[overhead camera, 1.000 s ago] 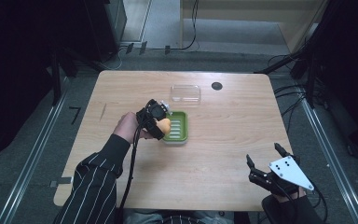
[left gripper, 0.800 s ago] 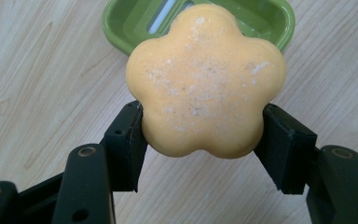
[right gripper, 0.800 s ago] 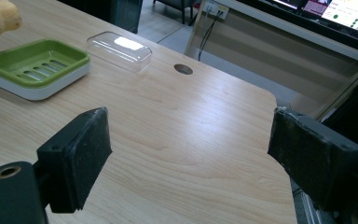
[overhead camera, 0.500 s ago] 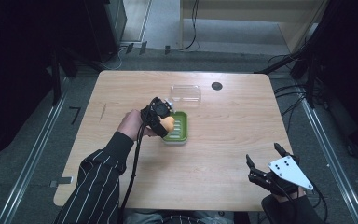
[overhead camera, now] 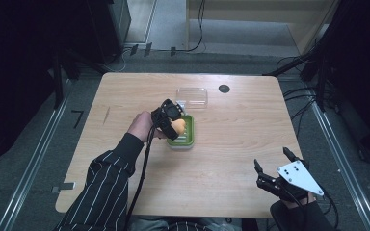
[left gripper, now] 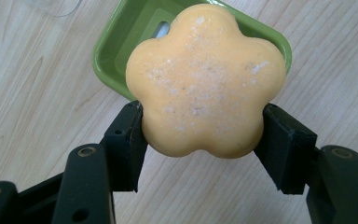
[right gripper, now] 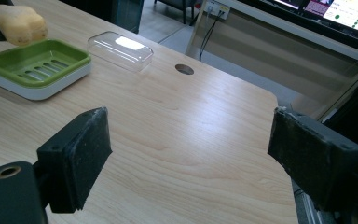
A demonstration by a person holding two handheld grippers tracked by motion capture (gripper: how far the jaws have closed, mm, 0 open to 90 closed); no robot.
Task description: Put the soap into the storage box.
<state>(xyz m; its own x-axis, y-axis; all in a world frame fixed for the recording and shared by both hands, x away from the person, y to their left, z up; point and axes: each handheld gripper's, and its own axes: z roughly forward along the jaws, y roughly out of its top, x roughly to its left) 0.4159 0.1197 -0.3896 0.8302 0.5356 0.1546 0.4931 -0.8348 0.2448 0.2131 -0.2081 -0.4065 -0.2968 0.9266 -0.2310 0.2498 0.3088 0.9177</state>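
Observation:
An orange flower-shaped soap (left gripper: 205, 79) is clamped between the black jaws of my left gripper (left gripper: 204, 140), which hangs just above the near-left edge of the green soap dish (left gripper: 121, 42). From above, the left gripper (overhead camera: 173, 126) holds the soap (overhead camera: 178, 126) over the left side of the dish (overhead camera: 185, 137) at the table's middle. My right gripper (overhead camera: 273, 166) rests at the table's front right corner, jaws wide apart with nothing between them (right gripper: 186, 154). It looks across at the dish (right gripper: 37, 65) and the soap (right gripper: 18, 23).
A clear plastic lid (overhead camera: 192, 96) lies just behind the dish, also seen as a clear lid (right gripper: 121, 49) from the right gripper view. A dark round hole (overhead camera: 224, 88) sits in the tabletop near the far edge. Dark equipment and cables surround the table.
The left gripper has carried the soap slightly right and forward, further over the dish. The right gripper has stayed still.

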